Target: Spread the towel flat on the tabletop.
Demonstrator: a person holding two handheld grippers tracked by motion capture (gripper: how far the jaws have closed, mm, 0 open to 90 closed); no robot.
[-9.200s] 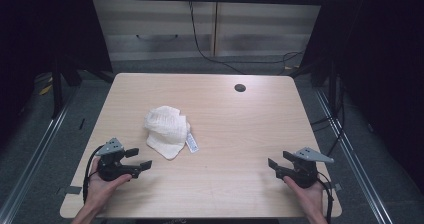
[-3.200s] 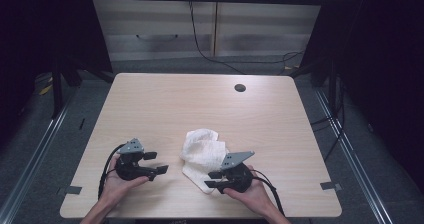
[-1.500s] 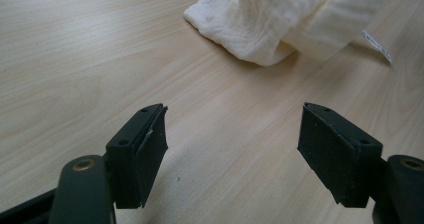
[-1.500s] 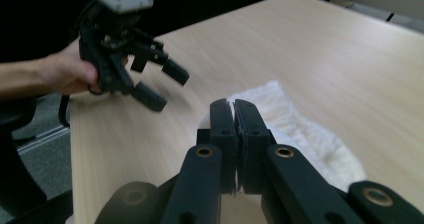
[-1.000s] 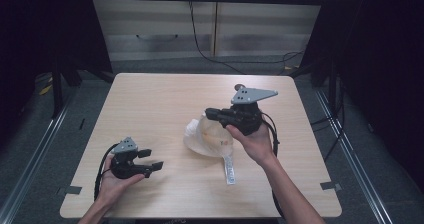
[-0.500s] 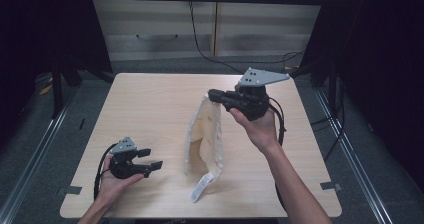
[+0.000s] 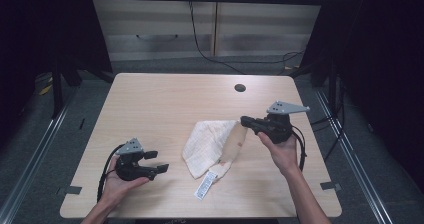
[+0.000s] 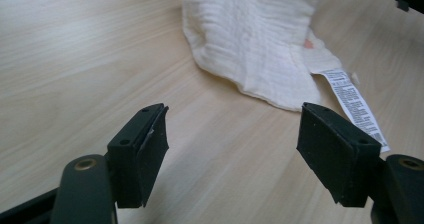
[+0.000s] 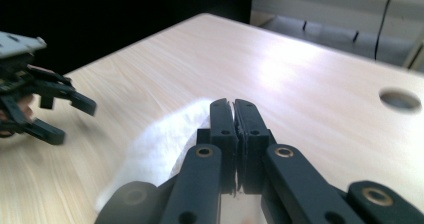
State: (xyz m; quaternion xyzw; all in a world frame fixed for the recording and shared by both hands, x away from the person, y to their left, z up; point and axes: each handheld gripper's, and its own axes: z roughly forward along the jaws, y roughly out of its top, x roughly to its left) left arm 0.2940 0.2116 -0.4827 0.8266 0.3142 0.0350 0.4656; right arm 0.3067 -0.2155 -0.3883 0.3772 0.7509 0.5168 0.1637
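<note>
The right tool [image 7: 246, 120], pinching a corner of the cream, ribbed cloth [image 7: 210, 143], has lowered it from hanging to draping on the bench [image 7: 165, 99]; the left tool [image 7: 159, 162] waits spread nearby, so flattening seems next.

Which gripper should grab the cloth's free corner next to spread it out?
Likely the left gripper: its fingers are open, empty and face the cloth. The right gripper is shut on the cloth's far edge.

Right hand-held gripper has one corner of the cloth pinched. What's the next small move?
Probably bring the open left hand-held gripper forward to the cloth's near edge by the label; the right hand-held gripper holds one corner raised while the rest lies bunched.
</note>
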